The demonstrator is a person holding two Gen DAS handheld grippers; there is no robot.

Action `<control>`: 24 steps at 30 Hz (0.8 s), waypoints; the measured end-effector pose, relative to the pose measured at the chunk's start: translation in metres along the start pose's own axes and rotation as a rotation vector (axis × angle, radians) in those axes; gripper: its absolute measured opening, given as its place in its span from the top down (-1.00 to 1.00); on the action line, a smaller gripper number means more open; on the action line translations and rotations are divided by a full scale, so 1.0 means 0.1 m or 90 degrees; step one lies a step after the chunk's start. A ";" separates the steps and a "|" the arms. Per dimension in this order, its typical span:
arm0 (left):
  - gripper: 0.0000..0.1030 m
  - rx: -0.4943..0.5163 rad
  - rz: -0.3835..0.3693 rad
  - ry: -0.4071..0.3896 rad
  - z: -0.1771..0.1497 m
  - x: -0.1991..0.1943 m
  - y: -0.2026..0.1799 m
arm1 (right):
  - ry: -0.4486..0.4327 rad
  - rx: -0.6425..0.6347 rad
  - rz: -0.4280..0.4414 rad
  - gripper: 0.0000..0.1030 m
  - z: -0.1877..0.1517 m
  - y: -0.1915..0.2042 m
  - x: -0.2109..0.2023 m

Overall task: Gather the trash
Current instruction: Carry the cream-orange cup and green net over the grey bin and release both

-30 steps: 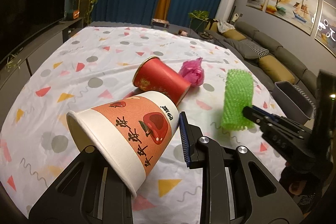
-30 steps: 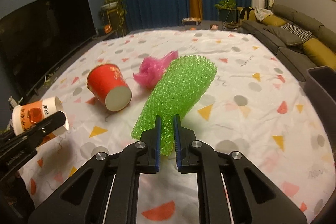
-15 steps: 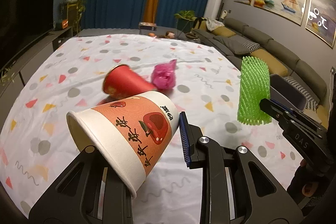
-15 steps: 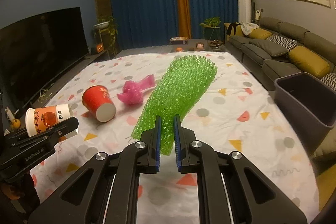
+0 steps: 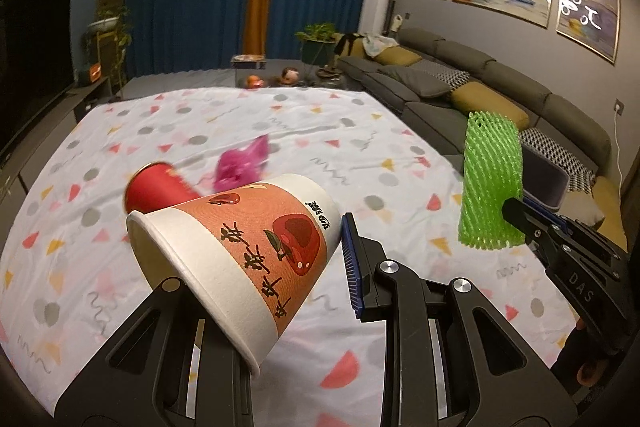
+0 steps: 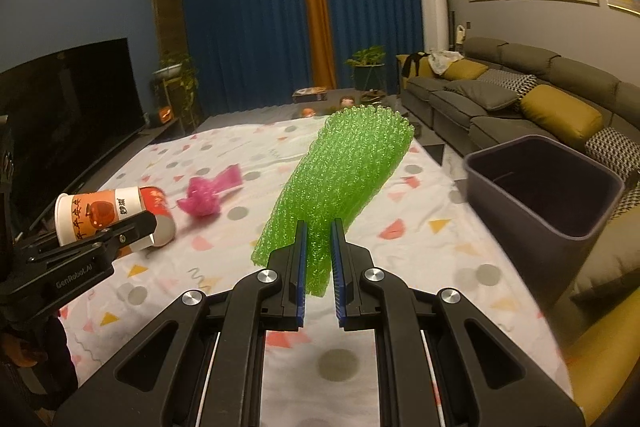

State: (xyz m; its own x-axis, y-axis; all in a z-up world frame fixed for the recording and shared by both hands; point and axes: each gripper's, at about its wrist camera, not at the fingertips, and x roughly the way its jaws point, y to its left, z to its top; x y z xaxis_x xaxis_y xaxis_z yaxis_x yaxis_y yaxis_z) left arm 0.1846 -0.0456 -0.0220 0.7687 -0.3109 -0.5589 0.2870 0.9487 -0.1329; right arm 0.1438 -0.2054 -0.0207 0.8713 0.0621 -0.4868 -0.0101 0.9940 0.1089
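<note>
White cloth w/ coloured triangles and dots (image 6: 420, 243) covers the table. Dark grey plastic bin (image 6: 556, 223) just off its right edge. R gripper (image 6: 318, 263) pinches green foam net sleeve (image 6: 340, 187), held up in the air. L gripper (image 5: 280, 259) clamps orange-white paper cup (image 5: 240, 239), tilted. Red paper cup (image 5: 156, 189) on its side, crumpled pink wrapper (image 5: 240, 165) beside it on cloth.

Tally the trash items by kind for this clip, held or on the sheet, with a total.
Paper cups: 2, white cup in left claw, red cup on the sheet
Green foam net: 1, in right claw
Pink wad: 1, on the sheet
Total: 4
</note>
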 end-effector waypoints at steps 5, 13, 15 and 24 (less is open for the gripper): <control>0.53 0.024 -0.014 0.000 0.08 0.11 -0.25 | -0.011 0.012 -0.021 0.76 0.02 -0.21 -0.09; 0.53 0.055 -0.041 0.005 0.15 0.29 -0.62 | -0.025 0.027 -0.058 0.76 0.04 -0.54 -0.18; 0.53 0.063 -0.048 0.007 0.17 0.34 -0.72 | -0.028 0.031 -0.065 0.76 0.05 -0.61 -0.19; 0.53 0.100 -0.075 0.009 0.28 0.55 -1.14 | -0.040 0.050 -0.102 0.76 0.09 -0.95 -0.22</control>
State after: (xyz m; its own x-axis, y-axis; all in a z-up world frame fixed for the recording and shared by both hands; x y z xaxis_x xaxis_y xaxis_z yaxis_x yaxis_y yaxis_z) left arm 0.2107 -0.1726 -0.0145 0.7169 -0.4166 -0.5590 0.4606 0.8849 -0.0689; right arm 0.1302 -0.3023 -0.0130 0.8876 -0.1045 -0.4485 0.1673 0.9806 0.1026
